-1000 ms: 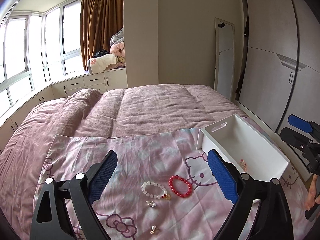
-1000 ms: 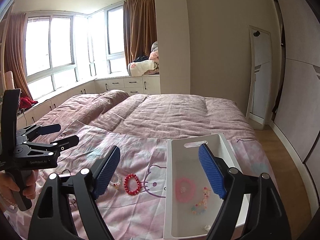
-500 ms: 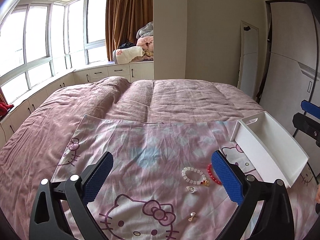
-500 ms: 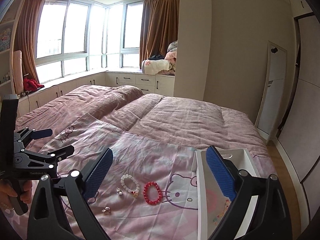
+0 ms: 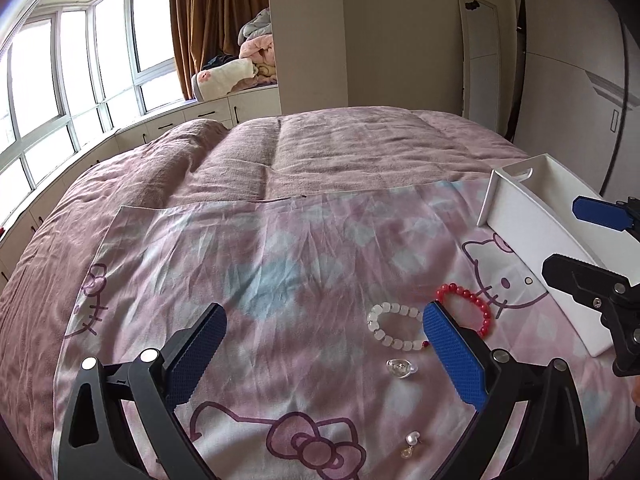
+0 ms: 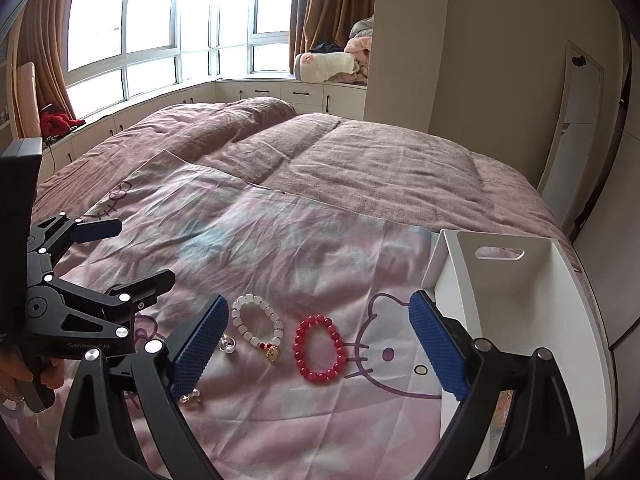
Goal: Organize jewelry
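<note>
Fingers (image 6: 192,348) on both our grippers gape wide and empty, and having swung left from the tray (image 6: 576,320), we now frame the red bracelet (image 6: 319,349) on the bed, likely our next pick.

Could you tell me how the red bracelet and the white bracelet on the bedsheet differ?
The red bracelet has glossy, deep red round beads; the white bracelet has pale, milky beads. The white one carries a gold charm with a few small red beads at its near end; the red one is plain all round. The red one lies closer to the white tray. Both are beaded loops lying flat on the sheet, side by side, untouched by either hand-held gripper.
</note>
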{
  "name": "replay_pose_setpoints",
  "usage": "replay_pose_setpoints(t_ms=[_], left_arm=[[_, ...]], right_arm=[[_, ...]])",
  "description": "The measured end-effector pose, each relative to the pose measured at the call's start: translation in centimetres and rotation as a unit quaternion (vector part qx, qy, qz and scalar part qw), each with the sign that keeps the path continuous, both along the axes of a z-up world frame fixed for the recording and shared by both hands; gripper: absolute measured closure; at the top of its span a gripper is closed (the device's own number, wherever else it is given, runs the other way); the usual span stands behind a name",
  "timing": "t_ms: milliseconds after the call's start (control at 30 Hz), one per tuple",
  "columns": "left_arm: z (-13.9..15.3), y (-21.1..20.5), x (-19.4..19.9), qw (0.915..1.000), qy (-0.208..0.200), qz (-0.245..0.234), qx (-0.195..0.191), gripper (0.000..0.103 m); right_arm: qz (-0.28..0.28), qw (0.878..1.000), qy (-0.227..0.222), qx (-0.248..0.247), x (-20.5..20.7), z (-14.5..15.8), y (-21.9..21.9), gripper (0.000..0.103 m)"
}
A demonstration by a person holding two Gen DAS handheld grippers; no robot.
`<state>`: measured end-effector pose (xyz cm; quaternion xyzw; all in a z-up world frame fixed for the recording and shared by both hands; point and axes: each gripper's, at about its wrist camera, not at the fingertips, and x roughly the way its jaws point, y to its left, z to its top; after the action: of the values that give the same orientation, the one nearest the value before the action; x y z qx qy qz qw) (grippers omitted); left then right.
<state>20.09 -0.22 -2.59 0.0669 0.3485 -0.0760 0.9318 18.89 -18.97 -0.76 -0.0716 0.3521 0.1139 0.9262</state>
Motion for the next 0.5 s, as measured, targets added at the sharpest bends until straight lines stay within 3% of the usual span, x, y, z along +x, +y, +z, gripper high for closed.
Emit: replay_pose_setpoints(t_ms=[100, 267, 367, 500], left_arm=[[-1.2, -1.2, 1.1, 0.9997, 0.004, -0.016, 0.016, 0.004], [-3.6, -2.0, 3.5, 0.9992, 0.033, -0.024, 0.007, 0.006], [-5.0, -2.3, 4.9, 0.9977, 0.06, -0.029, -0.005, 0.027], [-7.0, -2.8, 6.2, 0.995, 0.093, -0.035, -0.011, 0.039]], right_arm=[[0.003, 1.0, 0.015, -0.013, 0.8, -1.9, 0.1, 0.022], [0.001, 0.999, 0.033, -0.042, 1.8, -5.1, 0.2, 0.028], [0.001, 0.998, 0.048, -0.047, 2.2, -6.7, -0.1, 0.031], [-0.002, 0.997, 0.066, -0.048, 2.8, -8.6, -0.5, 0.035]])
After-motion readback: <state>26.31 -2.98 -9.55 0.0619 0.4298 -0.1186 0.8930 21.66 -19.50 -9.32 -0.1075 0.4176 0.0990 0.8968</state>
